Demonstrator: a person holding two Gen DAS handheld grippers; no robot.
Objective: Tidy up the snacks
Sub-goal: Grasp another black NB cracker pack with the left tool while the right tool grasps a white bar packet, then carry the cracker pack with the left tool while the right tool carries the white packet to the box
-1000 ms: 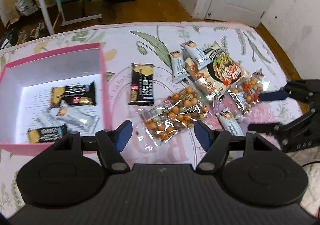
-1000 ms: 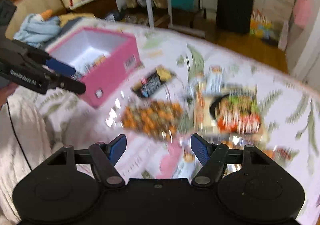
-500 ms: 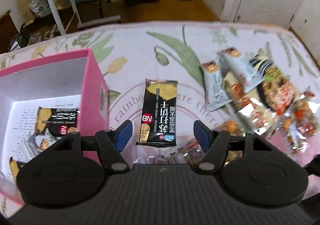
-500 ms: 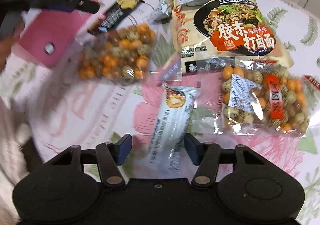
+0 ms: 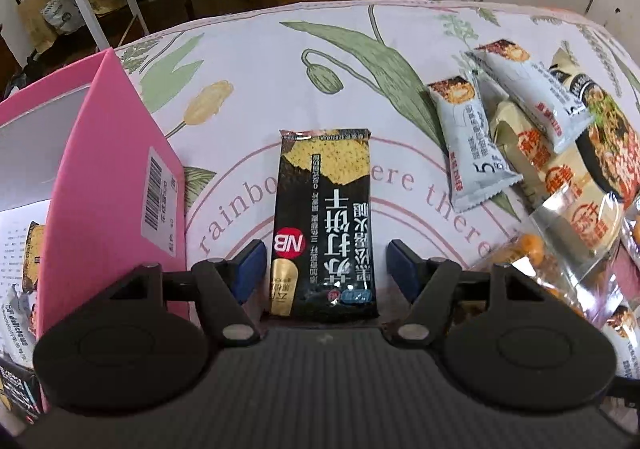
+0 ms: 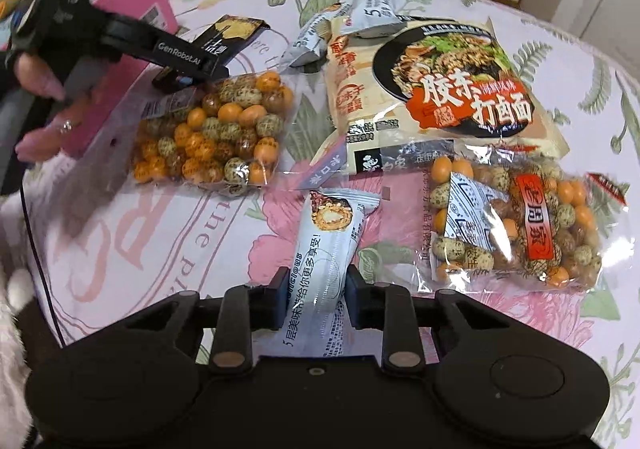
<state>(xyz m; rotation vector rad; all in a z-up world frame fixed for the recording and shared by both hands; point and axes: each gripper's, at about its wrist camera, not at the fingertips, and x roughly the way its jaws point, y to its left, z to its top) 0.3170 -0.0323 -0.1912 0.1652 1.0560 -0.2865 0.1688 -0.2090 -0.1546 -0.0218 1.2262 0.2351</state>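
Snacks lie spread over our flowered tablecloth [image 5: 360, 61], and we place them all by the pink box [image 5: 112, 185], which stands open at the cloth's edge. Largest is the noodle bag [image 6: 440, 89], well apart from the box on the far side of the spread. Next come two clear bags of coated nuts: one nut bag [image 6: 212, 129] near the box, the second nut bag [image 6: 516, 225] well away from it, just beyond the noodles. Smaller are the black cracker pack [image 5: 326, 225], flat on the cloth just beside the box wall, and three pale wafer bars, two by the noodles and one wafer bar [image 6: 324, 261] farther out.

Our right gripper [image 6: 314, 297] has just been closing and is now clamped on that wafer bar, which is not yet lifted. Our left gripper [image 5: 326, 269] stands apart, its blue fingers either side of the cracker pack without pressing it.

Inside the box we see only a few packs at its floor, partly hidden. We judge the sorting well short of half done: seven snacks remain outside.
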